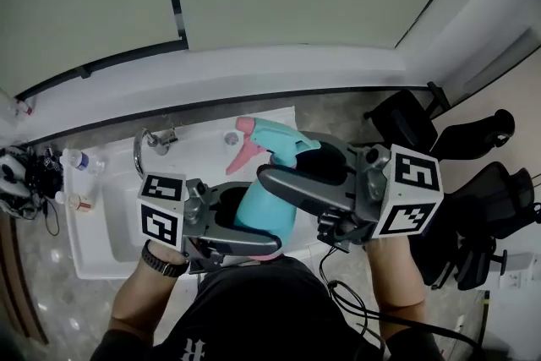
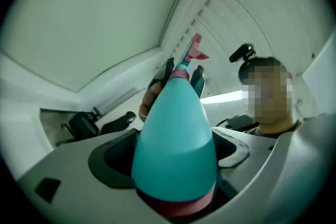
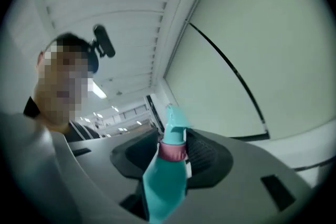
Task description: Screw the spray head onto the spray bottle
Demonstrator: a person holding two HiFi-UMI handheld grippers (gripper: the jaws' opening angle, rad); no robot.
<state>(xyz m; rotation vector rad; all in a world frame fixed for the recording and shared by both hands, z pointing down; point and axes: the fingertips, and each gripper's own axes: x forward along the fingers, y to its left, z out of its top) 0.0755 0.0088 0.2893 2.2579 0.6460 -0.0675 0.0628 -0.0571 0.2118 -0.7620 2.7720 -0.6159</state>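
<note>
A teal spray bottle (image 1: 264, 211) is held over the sink, tilted away from me. Its teal spray head (image 1: 270, 144) with a pink trigger sits on the neck. My left gripper (image 1: 254, 220) is shut on the bottle's wide lower body (image 2: 176, 139), near its pink base band. My right gripper (image 1: 283, 165) reaches in from the right. In the right gripper view its pads press on the pink collar (image 3: 172, 150) just under the spray head (image 3: 173, 123). The left gripper view shows the right gripper's dark fingers (image 2: 198, 78) on both sides of the neck.
A white sink (image 1: 110, 216) with a chrome faucet (image 1: 152, 139) lies below the bottle. Small bottles (image 1: 74, 158) stand at its left rim. Black office chairs (image 1: 473, 148) are at the right. A black cable (image 1: 355, 300) hangs by my right forearm.
</note>
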